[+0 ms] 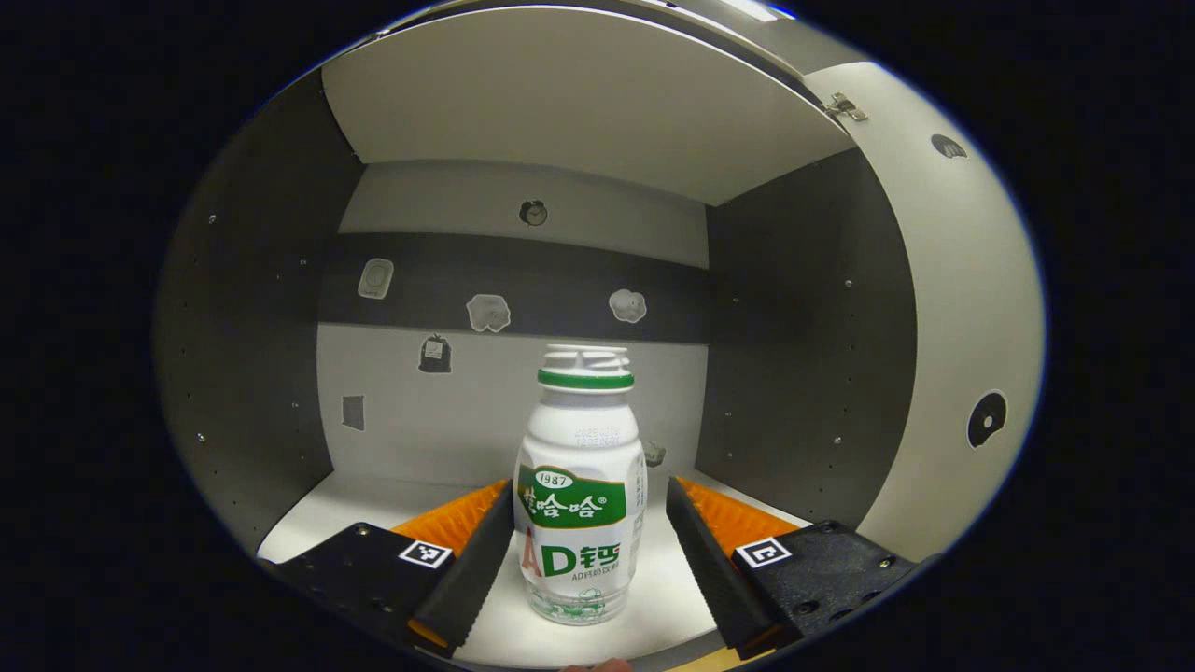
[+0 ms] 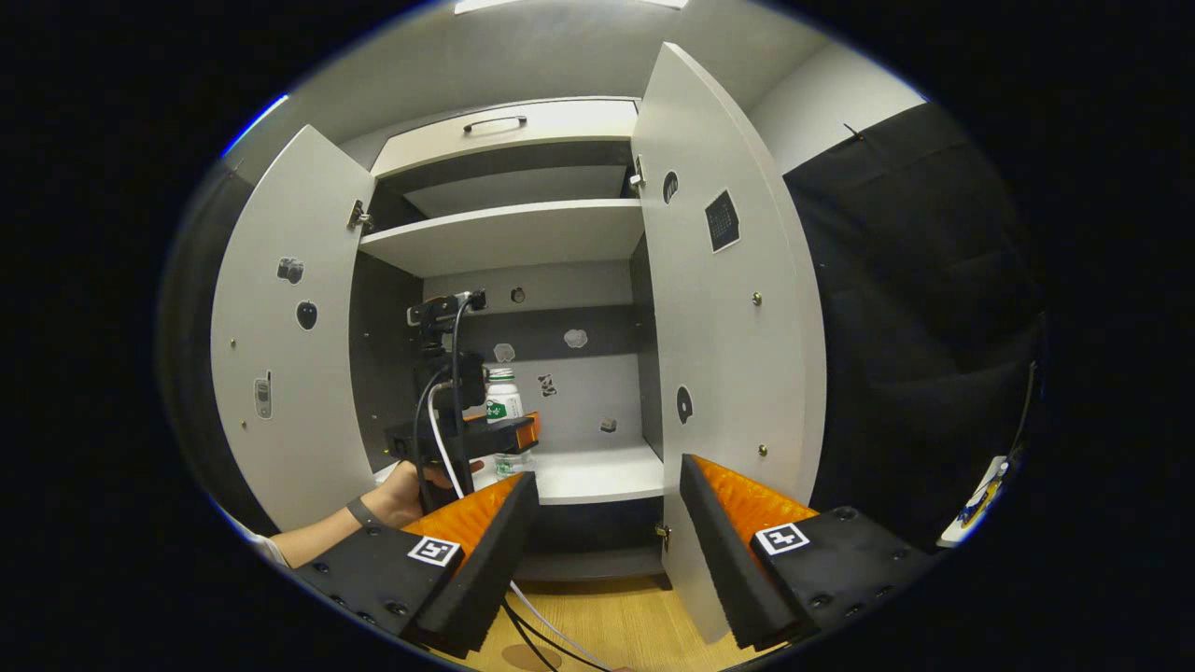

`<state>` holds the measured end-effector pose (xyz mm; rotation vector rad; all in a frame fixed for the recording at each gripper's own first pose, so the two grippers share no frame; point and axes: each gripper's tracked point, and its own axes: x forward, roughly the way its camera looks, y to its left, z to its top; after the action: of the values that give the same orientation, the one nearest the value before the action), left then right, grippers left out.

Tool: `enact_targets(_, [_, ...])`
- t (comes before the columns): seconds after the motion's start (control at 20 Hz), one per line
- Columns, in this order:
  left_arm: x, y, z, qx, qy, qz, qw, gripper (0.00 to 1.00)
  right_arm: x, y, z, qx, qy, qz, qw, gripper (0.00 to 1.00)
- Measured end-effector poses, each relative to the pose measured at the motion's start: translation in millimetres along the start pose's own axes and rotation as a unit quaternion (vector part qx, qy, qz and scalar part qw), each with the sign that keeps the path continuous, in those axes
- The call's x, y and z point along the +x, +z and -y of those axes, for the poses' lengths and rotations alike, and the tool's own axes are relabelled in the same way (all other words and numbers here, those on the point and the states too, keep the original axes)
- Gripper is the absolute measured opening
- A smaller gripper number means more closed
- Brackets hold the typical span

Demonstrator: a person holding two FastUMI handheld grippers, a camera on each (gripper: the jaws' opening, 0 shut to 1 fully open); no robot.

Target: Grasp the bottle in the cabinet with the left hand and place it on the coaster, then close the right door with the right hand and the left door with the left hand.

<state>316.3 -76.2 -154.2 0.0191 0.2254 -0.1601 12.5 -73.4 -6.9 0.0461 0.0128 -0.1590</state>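
A white bottle [image 1: 581, 485] with a green band and green label stands upright on the cabinet's lower shelf [image 1: 355, 509]. My left gripper [image 1: 588, 490] is open, one finger on each side of the bottle's lower half. The left finger is nearly against the bottle and a narrow gap shows at the right finger. In the right gripper view, a hand [image 2: 392, 499] holds the left gripper [image 2: 518, 431] inside the cabinet at the bottle [image 2: 502, 394]. My right gripper [image 2: 607, 476] is open and holds nothing, out in front of the cabinet. Both the left door [image 2: 289, 355] and the right door [image 2: 728, 327] are swung open.
An upper shelf [image 2: 504, 233] lies above the bottle, with a drawer front [image 2: 495, 131] higher up. Cables [image 2: 532, 625] trail from the left gripper over the wooden surface [image 2: 607, 616]. A round brown disc [image 2: 523, 658] peeks in at the bottom edge. Small stickers dot the back wall [image 1: 485, 313].
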Motion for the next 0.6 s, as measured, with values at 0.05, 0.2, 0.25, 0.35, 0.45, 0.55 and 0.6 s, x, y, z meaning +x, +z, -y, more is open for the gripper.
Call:
enact_targets(0.05, [-1,0,0,-0.001,0.003,0.002,1.000,0.96,-1,-1,2,0.001,-0.002,-0.001,1.000,0.92])
enact_targets(0.2, [2,2,-6,-0.008,0.018,0.005,1.000,0.84,-2,-4,6,0.007,-0.005,-0.004,1.000,0.99])
enact_targets(0.25, [2,2,-7,-0.009,0.016,0.005,1.000,0.78,-2,-4,6,0.009,-0.006,-0.005,1.000,0.99])
enact_targets(0.35, [-2,4,-4,-0.015,0.007,0.002,1.000,0.75,-3,-4,6,0.011,-0.004,-0.004,1.000,0.99])
enact_targets(0.45, [-14,12,-3,-0.017,0.003,0.013,1.000,0.74,-2,-5,5,0.007,-0.002,-0.006,1.000,0.99])
enact_targets(0.55, [-27,27,-2,-0.009,0.003,0.032,0.999,0.74,-4,-6,5,0.001,-0.003,-0.006,1.000,0.92])
enact_targets(0.6, [-35,34,0,-0.005,-0.001,0.040,0.999,0.74,-4,-5,4,0.000,-0.002,-0.005,1.000,0.99])
